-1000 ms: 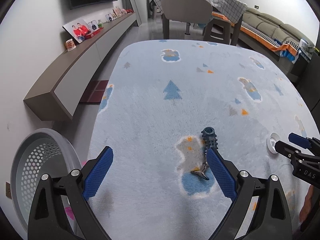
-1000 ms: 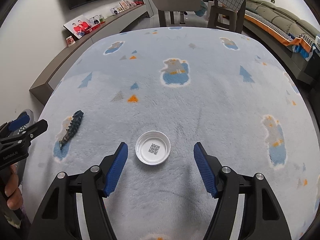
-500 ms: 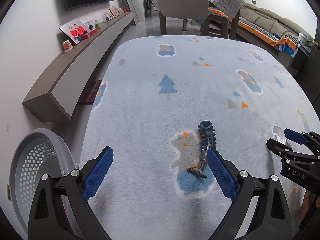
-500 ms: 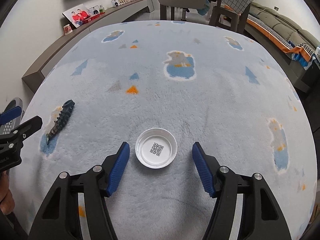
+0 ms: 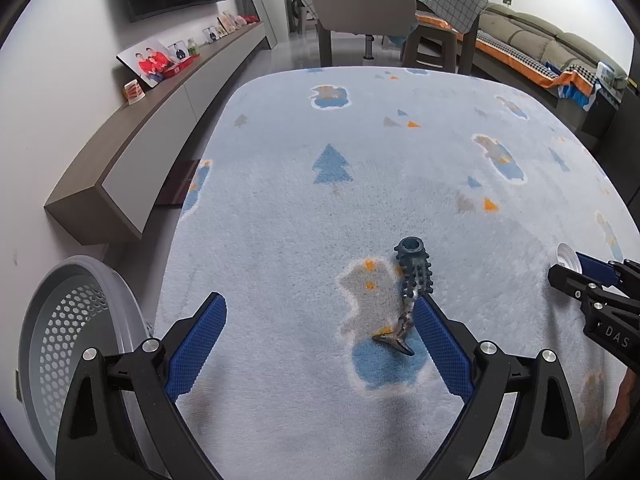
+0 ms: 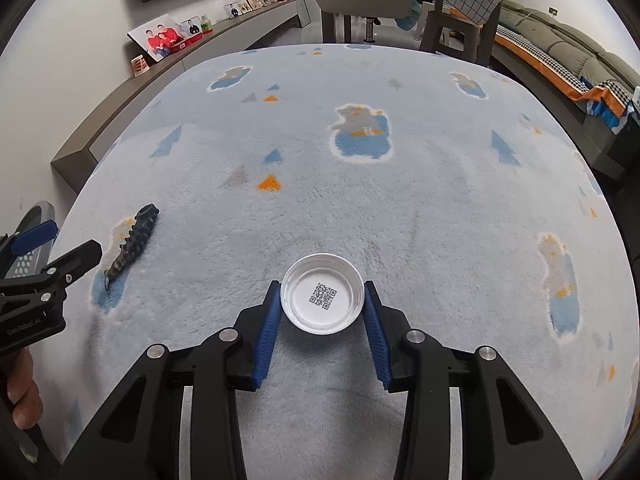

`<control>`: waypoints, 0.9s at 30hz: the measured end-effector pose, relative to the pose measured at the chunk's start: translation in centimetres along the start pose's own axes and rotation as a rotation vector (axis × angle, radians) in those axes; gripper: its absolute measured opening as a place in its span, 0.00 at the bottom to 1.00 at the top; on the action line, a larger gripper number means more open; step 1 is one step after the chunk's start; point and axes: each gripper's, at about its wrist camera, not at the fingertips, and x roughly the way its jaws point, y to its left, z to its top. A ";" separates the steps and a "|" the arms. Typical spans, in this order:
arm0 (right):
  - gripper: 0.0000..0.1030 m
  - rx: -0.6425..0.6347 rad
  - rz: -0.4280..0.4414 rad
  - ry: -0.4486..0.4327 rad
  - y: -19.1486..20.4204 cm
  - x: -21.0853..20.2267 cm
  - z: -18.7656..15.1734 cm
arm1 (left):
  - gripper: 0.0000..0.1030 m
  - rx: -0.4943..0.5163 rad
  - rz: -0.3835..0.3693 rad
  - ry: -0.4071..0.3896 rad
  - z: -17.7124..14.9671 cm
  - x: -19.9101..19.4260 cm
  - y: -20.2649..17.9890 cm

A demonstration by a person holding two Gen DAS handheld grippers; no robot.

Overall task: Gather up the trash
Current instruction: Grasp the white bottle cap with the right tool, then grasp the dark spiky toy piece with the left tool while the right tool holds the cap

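right gripper (image 6: 322, 307) clamping white lid (image 6: 322, 298) (rug), left gripper (image 5: 320, 326) spread

The pale blue rug (image 6: 400, 208) was a thick, fluffy pile cloth, matt and slightly matted in patches. On it lay a round white plastic lid (image 6: 322, 298), smooth and faintly glossy, with a printed code inside. The dark grey knobbly toy (image 5: 412, 280) looked like matt rubber, its tail end duller and rough. The right gripper (image 6: 322, 322) had matt black plastic arms, ridged blue rubbery pads and shiny metal bolts. The grey perforated basket (image 5: 72, 340) appeared smooth plastic.
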 end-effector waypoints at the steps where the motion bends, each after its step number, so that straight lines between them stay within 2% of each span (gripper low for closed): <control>1: 0.38 0.007 0.002 -0.006 -0.2 -0.2 0.1 | 0.90 0.001 -0.001 0.000 0.0 0.0 -0.1; 12: 0.38 0.030 0.027 -0.025 -0.3 -1.4 0.5 | 0.90 -0.019 -0.053 0.031 1.1 1.7 -1.7; 19: 0.38 0.025 0.042 -0.038 -0.2 -2.1 0.6 | 0.90 -0.010 -0.047 0.038 1.4 2.8 -3.0; 27: 0.38 0.033 0.058 -0.030 -0.5 -2.3 0.5 | 0.80 0.002 -0.024 0.037 1.2 3.5 -3.7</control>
